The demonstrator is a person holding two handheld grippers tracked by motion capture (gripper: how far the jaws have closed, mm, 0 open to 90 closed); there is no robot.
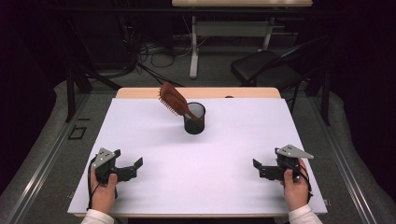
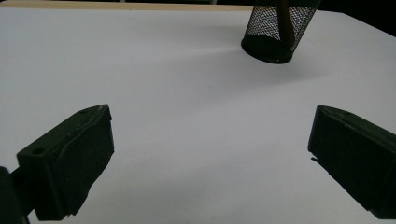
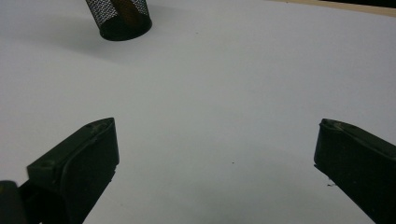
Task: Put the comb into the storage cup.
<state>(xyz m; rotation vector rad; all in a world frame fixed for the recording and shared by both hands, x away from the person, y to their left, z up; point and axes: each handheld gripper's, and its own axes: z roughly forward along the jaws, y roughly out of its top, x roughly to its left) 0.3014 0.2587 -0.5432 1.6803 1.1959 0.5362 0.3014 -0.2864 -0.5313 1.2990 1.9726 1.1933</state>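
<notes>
A white-topped desk (image 1: pixel 154 196) seen from above, with a person's two hands at its near edge, each holding a two-jaw tool. The left tool (image 1: pixel 132 169) rests low near the front left corner and the right tool (image 1: pixel 259 169) near the front right corner; both point inward toward the middle, jaws spread wide, with nothing between them. A black mesh cup (image 1: pixel 194 118) stands upright toward the far middle of the desk, well apart from both tools. A brown hairbrush (image 1: pixel 173 100) sits in it handle-down, its bristled head leaning out over the cup's left rim, so the cup's wall is what props it up. In the left tool's own view the cup (image 2: pixel 278 29) appears far ahead and to the right; in the right tool's view it (image 3: pixel 120 17) appears far ahead and to the left. The wide white surface between tools and cup is bare, leaving free room to reach in from either side. The cup stands nearer the far edge, where a strip of wood shows, than the near one. A tilted brush could tip a light cup if pulled sideways.
</notes>
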